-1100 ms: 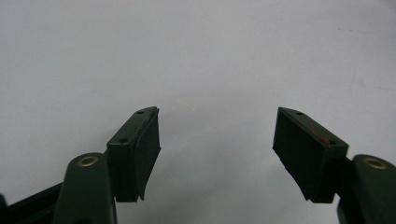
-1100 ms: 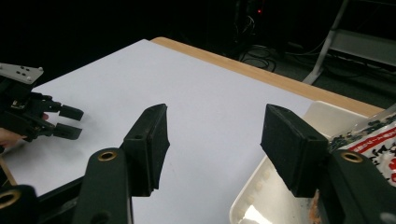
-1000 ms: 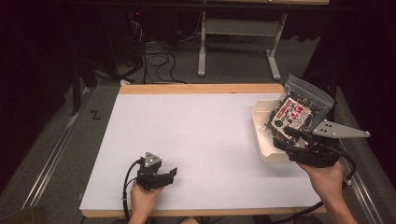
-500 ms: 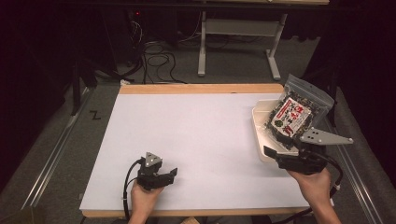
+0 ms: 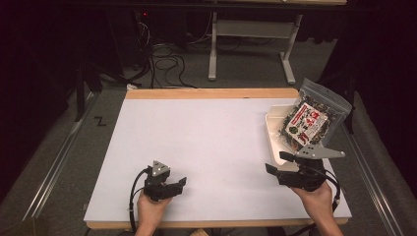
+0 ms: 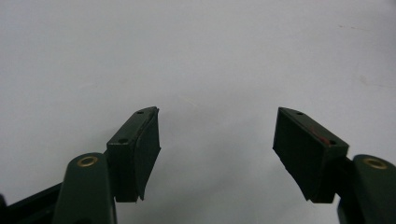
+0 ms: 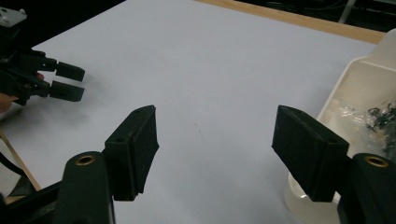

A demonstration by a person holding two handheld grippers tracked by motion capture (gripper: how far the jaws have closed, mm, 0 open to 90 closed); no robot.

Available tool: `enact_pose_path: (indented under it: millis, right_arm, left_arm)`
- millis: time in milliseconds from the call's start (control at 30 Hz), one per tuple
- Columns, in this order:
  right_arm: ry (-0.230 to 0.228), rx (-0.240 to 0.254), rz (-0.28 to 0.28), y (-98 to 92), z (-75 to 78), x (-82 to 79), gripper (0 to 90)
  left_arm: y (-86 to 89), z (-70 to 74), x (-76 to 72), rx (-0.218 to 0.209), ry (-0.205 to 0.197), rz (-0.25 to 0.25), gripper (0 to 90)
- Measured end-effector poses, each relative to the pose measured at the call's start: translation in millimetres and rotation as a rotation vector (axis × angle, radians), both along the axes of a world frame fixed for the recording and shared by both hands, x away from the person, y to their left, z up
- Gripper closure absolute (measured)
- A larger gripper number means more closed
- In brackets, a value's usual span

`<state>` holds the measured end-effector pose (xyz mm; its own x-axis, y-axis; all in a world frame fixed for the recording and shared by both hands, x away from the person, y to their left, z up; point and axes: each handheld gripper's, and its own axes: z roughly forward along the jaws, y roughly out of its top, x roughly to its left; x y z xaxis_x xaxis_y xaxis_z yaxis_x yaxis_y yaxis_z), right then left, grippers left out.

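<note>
Right gripper (image 5: 279, 163) has drawn back from snack bag (image 5: 311, 118), jaws apart.

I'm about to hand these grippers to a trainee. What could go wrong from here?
1. The snack bag leans on the white tray at the table's far right corner; a nudge might tip it off.
2. The right gripper, jaws open, sits close beside that tray and could bump it.

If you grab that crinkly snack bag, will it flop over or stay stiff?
The snack bag looks like thin clear plastic, so it would probably bend and crinkle. Its loose dark bits likely shift, and it seems light. It leans on the white tray, so a push may tip it.
</note>
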<state>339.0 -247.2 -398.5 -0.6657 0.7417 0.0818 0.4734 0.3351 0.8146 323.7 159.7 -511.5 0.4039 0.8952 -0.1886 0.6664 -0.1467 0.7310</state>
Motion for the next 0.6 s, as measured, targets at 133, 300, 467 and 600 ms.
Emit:
enact_pose_path:
  millis: [133,300,467,600]
  right_arm:
    - [0.021,-0.009,0.004,5.0,-8.0,2.9,31.8]
    - [0.045,-0.005,-0.001,10.8,-18.8,7.4,31.8]
    - [0.063,-0.005,0.006,17.5,-27.5,12.9,31.9]
    - [0.066,-0.006,0.010,21.6,-31.6,14.1,32.2]
  left_arm:
    - [-2.2,-0.1,0.9,0.006,-0.001,-0.007,32.1]
    - [-0.6,-0.5,0.2,0.002,0.002,-0.002,32.1]
    - [-2.7,-0.3,0.9,0.009,0.000,-0.012,32.1]
    - [-4.1,0.0,-0.4,0.016,-0.001,-0.019,32.0]
